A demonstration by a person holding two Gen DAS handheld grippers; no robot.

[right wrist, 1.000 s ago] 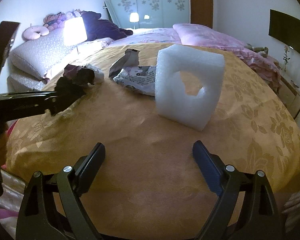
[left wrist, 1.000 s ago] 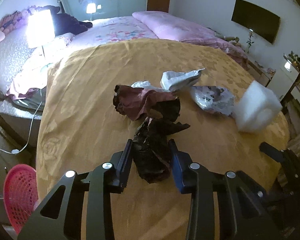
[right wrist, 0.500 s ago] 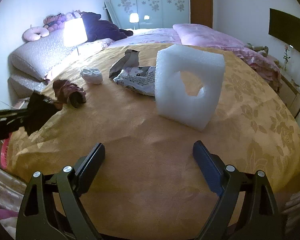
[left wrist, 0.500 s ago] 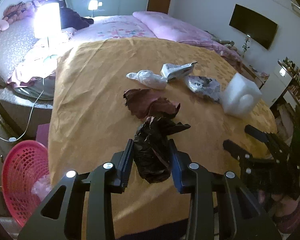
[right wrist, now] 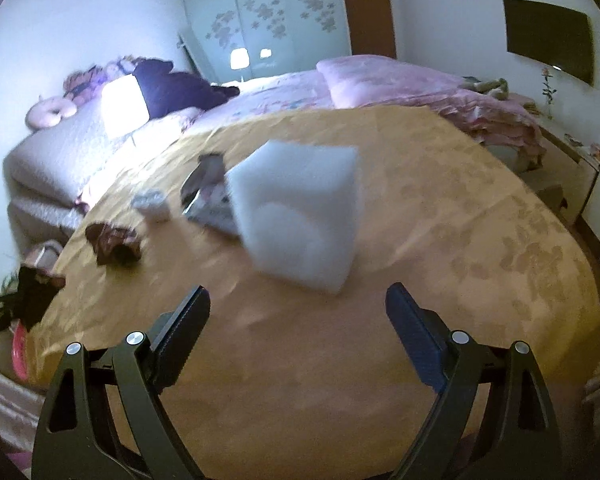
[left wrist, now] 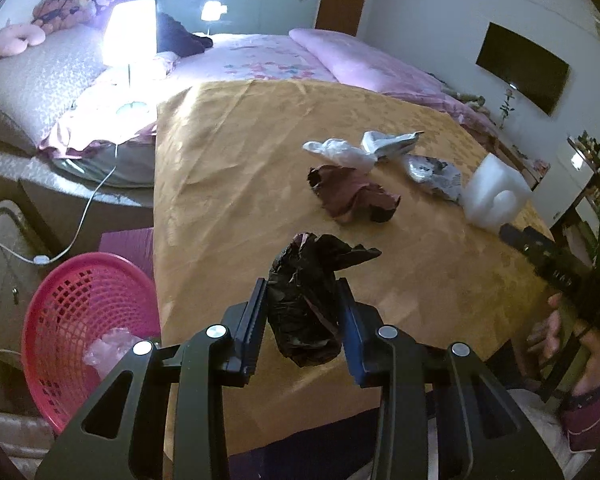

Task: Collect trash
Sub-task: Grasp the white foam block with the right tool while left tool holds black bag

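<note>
Since a second ago the left gripper (left wrist: 302,316) has carried its crumpled black bag (left wrist: 306,300) back from the litter toward the pink basket (left wrist: 60,312) at left, presumably to drop it in. The right gripper (right wrist: 298,320) waits, jaws wide and empty, facing the white foam block (right wrist: 300,212).

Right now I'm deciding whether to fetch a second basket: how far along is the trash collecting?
Done: one pale plastic scrap lies in the pink basket. In hand: the left gripper holds a crumpled black bag. Left on the yellow bedspread: maroon wrapper, white bag, two printed packets, foam block. The right gripper is open, empty.
</note>
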